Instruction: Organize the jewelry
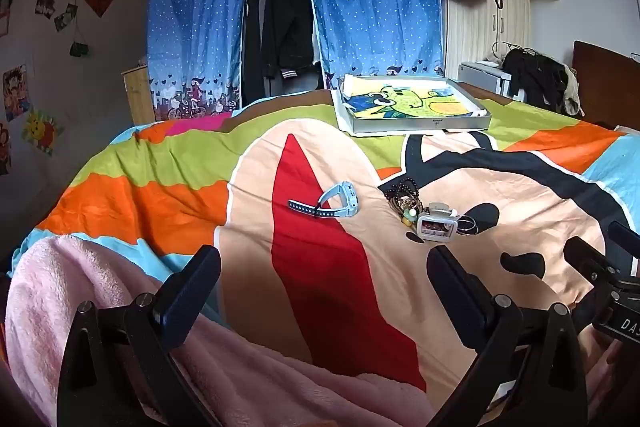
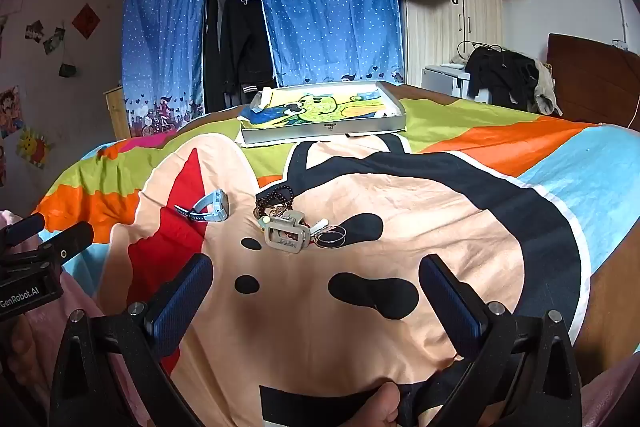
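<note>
hovering over the bed (image 2: 560, 187), the left gripper (image 1: 324, 291) and right gripper (image 2: 316, 297) both have jaws spread wide, holding nothing; the jewelry (image 2: 288, 223) lies ahead beside a watch (image 2: 210, 211).

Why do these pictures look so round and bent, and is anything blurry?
Left wrist view: fisheye lens bows the bedspread and curtains; corners go black; the near pink blanket looks soft. Right wrist view: same bulge; the jewelry pile is fairly sharp, daylight even, no glare.

Left gripper (image 1: 324, 291) and right gripper (image 2: 316, 291): jaws wide apart.
</note>
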A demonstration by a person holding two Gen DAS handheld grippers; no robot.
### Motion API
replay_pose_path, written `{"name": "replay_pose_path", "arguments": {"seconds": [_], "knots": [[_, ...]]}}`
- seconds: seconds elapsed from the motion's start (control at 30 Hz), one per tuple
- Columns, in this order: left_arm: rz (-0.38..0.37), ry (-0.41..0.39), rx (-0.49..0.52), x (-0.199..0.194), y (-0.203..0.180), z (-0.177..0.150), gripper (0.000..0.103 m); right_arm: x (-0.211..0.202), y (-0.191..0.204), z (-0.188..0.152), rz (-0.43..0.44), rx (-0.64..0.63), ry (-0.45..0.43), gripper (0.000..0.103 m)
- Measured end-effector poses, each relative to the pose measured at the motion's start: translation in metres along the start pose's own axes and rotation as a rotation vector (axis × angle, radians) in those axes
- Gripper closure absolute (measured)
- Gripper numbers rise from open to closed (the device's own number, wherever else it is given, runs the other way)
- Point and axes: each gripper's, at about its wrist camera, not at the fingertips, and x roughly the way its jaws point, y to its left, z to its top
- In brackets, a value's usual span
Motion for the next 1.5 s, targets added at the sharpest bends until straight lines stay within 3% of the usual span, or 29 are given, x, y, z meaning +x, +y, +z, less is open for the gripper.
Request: {"name": "replay_pose_path", "arguments": {"seconds": [1.5], "knots": [[-0.001, -0.011, 0.013, 0.0023, 0.0002, 0.0001, 0.002, -0.0016, -0.0014, -0.0001, 0.002, 0.004, 0.000, 0.000]]}}
